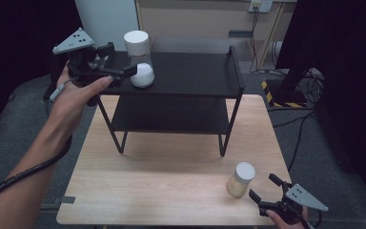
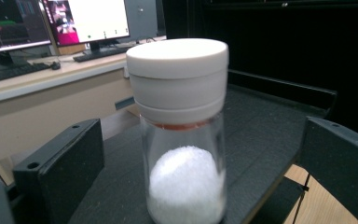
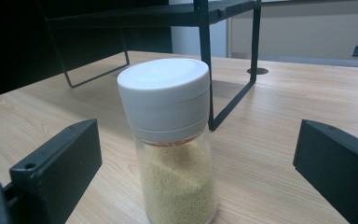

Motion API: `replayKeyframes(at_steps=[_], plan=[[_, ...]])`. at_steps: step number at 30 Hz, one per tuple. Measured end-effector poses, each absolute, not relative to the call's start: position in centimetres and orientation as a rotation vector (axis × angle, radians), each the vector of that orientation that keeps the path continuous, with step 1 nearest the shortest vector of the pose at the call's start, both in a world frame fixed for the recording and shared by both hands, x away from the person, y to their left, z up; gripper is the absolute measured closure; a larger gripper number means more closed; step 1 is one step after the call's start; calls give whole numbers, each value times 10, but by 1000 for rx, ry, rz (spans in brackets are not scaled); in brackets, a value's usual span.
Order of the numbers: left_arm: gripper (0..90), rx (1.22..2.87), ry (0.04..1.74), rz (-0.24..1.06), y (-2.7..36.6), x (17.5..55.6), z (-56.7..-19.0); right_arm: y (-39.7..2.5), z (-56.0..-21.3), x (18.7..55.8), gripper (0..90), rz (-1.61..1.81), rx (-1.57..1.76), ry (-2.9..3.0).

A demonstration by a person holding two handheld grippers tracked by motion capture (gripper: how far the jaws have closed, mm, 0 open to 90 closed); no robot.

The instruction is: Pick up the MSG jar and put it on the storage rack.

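From the high view we judge one clear glass jar of white powder with a white lid [image 1: 139, 59] already stands at the front left corner of the black metal shelf rack's [image 1: 190, 71] top shelf, our left gripper [image 1: 124, 67] level beside it, while the clear glass jar of yellow grains [image 1: 240, 180] waits near the front right corner of the light wooden table [image 1: 171, 167], before our low right gripper [image 1: 263, 188]. In the left gripper view the jaws stand apart either side of the white jar [image 2: 182, 135], released. In the right gripper view the jaws are likewise spread and clear of the yellow jar [image 3: 172, 140], which is still to be grasped and shelved.

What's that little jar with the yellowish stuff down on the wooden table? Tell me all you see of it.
The jar is small and clear, glass or plastic, with a wide white screw-style cap, shut. Fine yellowish grains fill most of it. It stands upright on the wooden table, near its front right corner. The right gripper has its open jaws on either side, not touching.
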State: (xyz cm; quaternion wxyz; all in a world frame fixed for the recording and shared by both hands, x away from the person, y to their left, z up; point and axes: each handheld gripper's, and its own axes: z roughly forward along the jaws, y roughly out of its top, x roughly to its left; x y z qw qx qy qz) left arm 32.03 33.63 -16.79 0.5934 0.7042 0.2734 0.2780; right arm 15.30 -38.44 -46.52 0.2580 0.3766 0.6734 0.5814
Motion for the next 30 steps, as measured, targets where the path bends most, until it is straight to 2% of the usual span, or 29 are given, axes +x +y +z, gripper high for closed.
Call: replayKeyframes(at_steps=[17,30], plan=[[0,1634,549,601,336,276,-205,-381,-467,154,15,1574,1017,1831],[0,1641,550,552,328,258,-254,-380,-466,153,15,1574,1011,1829]])
